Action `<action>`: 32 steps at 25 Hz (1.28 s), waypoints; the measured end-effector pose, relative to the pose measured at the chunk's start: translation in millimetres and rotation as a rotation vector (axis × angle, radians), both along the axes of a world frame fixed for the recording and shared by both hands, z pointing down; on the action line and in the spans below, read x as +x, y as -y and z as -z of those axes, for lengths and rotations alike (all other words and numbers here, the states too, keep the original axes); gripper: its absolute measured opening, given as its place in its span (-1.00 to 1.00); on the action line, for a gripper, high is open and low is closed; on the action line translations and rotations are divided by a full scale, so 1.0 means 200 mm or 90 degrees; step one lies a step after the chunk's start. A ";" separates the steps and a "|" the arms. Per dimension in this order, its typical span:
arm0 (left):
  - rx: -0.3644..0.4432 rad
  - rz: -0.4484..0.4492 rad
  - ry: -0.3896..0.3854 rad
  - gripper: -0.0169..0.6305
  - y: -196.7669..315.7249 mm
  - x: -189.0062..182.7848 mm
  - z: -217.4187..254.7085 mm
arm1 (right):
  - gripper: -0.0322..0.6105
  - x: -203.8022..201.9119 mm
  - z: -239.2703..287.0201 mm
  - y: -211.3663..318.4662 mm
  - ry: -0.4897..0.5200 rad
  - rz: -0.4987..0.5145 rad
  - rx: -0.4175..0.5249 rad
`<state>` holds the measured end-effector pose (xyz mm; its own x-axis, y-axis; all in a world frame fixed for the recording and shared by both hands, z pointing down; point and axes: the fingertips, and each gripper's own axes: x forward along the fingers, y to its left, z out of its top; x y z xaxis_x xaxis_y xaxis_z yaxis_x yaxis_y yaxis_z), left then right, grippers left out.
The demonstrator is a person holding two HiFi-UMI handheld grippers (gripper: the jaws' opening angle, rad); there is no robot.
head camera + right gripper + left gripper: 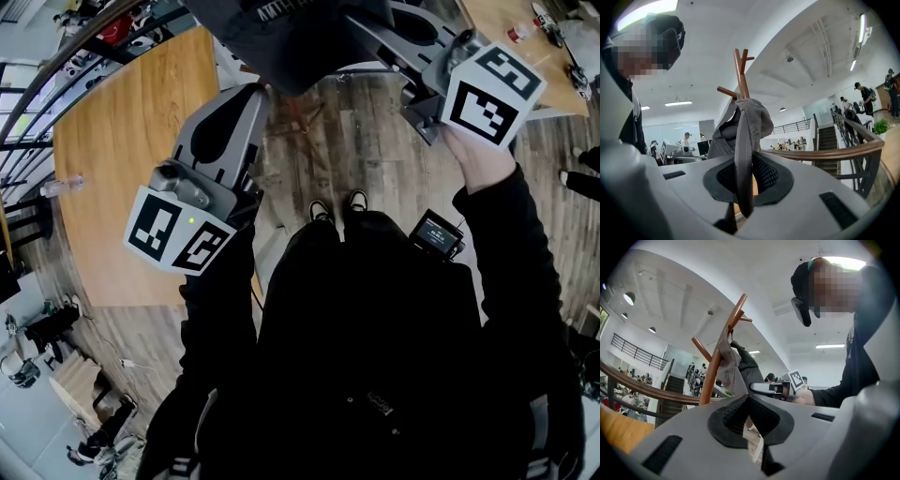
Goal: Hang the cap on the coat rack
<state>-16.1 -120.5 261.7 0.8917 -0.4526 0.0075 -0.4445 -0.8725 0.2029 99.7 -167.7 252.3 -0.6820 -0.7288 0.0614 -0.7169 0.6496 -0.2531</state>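
The dark grey cap (751, 117) hangs by its crown against the brown wooden coat rack (740, 70), close under a side peg. My right gripper (743, 171) is shut on a fold of the cap's edge, which runs down between its pads. My left gripper (749, 401) is shut on the cap's other edge (727, 363), a white label showing below its pads, beside the rack's pole (714, 373). In the head view the cap (281, 42) is stretched between the left gripper (255, 92) and the right gripper (375, 28), both raised in front of me.
A round wooden table (131, 169) with a bottle (61, 186) lies below left, another table (506, 28) at the upper right. A curved railing (56, 66) runs along the left. My shoes (337, 204) stand on the plank floor. Other people are far behind.
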 end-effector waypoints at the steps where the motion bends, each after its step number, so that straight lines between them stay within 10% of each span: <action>1: -0.003 0.001 0.004 -0.93 0.01 0.00 -0.02 | -0.78 -0.01 -0.02 0.01 0.008 0.005 -0.012; 8: -0.025 0.016 0.023 -0.93 0.00 -0.03 -0.14 | -0.73 -0.06 -0.10 0.04 0.010 0.035 -0.018; 16: -0.036 0.022 0.024 -0.93 -0.01 -0.06 -0.15 | -0.09 -0.10 -0.13 0.02 0.004 0.057 -0.020; 32: -0.022 -0.036 0.036 -0.93 0.01 0.11 -0.18 | 0.00 0.10 -0.19 -0.11 -0.016 0.004 -0.025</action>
<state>5.4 -123.3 297.5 0.9136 -0.4001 0.0728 -0.4062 -0.8895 0.2090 119.8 -145.9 290.4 -0.6847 -0.7210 0.1066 -0.7191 0.6444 -0.2603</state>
